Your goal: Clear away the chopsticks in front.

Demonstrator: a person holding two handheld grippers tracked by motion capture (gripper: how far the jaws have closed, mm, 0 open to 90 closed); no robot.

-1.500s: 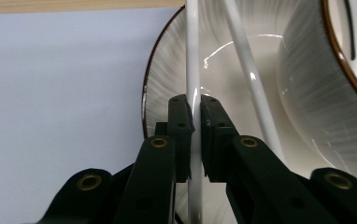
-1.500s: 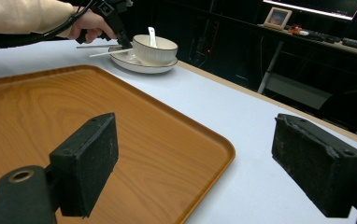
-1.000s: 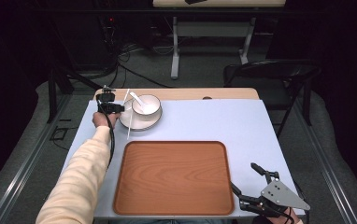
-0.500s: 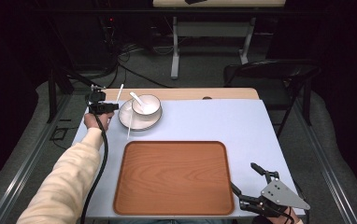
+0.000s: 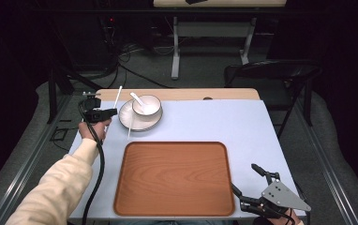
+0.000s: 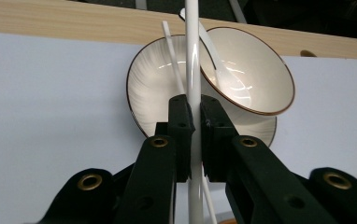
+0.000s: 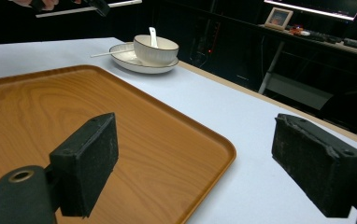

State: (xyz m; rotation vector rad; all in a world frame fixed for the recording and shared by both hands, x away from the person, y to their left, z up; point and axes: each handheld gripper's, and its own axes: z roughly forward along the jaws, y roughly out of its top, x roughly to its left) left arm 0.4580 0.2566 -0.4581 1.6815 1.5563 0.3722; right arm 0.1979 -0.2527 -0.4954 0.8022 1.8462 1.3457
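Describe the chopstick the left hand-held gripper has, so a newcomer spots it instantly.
Start at the wooden tray, then look past its far-left corner to the white plate with the bowl on it. Just left of the plate, the left hand-held gripper is shut on a white chopstick. Its twin lies across the plate; this one is clamped between the jaws.

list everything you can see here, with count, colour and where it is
round ceramic bowl: 1, white with a brown rim, on the plate
round ceramic plate: 1, white, far left of the table
ceramic spoon: 1, white, standing in the bowl
thin chopsticks: 2, white, one clamped in the left gripper, one lying across the plate
rectangular wooden tray: 1, brown, near middle of the table
table: 1, pale blue top with a wood far edge
folding chair: 1, black, beyond the table at right
left gripper: 1, black, beside the plate
right gripper: 1, black, near right corner, jaws apart
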